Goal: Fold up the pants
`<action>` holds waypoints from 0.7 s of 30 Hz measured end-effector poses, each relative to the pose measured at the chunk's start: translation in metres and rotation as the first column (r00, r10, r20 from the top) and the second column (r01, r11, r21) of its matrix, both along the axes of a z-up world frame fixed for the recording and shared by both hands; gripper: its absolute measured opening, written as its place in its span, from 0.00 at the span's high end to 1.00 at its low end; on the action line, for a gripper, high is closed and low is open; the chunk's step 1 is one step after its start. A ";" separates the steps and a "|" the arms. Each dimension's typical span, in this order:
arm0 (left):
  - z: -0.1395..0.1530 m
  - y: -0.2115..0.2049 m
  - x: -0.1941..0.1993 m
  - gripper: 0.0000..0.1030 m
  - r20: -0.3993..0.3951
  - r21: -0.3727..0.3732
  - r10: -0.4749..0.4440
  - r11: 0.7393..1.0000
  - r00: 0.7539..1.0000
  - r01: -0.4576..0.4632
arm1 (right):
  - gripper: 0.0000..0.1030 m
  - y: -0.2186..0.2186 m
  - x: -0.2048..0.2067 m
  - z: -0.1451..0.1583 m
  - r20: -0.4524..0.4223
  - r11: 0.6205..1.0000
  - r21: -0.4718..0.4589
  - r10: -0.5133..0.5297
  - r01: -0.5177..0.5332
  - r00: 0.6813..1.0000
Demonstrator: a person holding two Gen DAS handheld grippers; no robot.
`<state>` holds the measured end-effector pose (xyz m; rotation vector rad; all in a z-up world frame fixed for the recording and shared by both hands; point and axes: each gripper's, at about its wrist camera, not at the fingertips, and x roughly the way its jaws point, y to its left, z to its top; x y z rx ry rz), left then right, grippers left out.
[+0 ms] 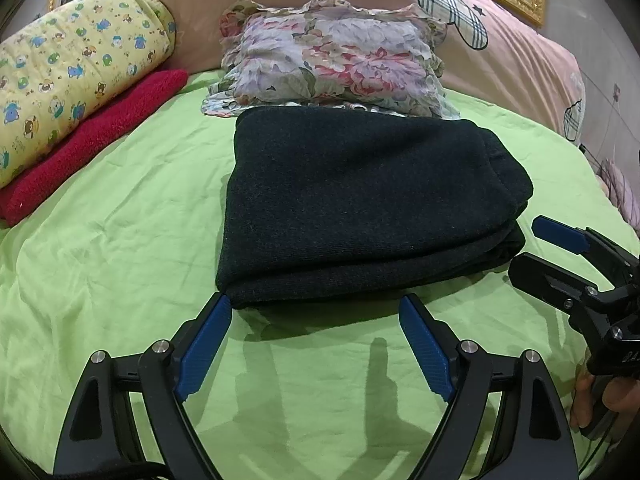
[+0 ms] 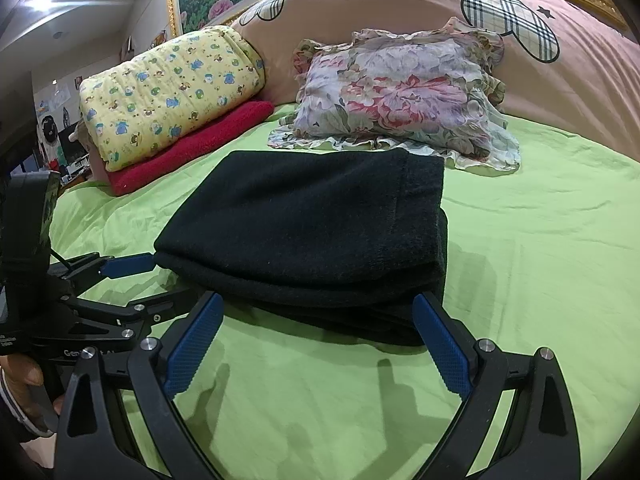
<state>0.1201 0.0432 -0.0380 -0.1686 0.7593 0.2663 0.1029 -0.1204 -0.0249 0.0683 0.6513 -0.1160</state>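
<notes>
The black pants (image 1: 360, 200) lie folded into a thick rectangle on the green bed sheet (image 1: 120, 240); they also show in the right wrist view (image 2: 312, 232). My left gripper (image 1: 316, 304) is open and empty, its blue pads just short of the near folded edge. My right gripper (image 2: 320, 304) is open and empty, its tips at the near edge of the fold; it also shows at the right in the left wrist view (image 1: 532, 248). The left gripper shows at the left of the right wrist view (image 2: 160, 276).
A floral pillow (image 1: 332, 56) lies just behind the pants. A rolled yellow quilt (image 1: 76, 68) rests on a red towel (image 1: 92, 140) at the back left. A pink duvet (image 1: 500, 52) is piled along the headboard.
</notes>
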 end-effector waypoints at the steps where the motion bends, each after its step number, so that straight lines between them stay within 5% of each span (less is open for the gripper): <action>1: 0.000 0.000 0.001 0.16 -0.003 0.001 0.000 1.000 1.000 0.000 | 0.07 0.000 0.000 0.000 0.000 1.000 0.001 0.000 0.000 1.000; 21: -0.002 0.000 0.003 0.16 -0.009 0.009 0.003 1.000 1.000 -0.003 | 0.07 -0.001 -0.003 0.000 0.010 1.000 0.012 -0.003 0.003 1.000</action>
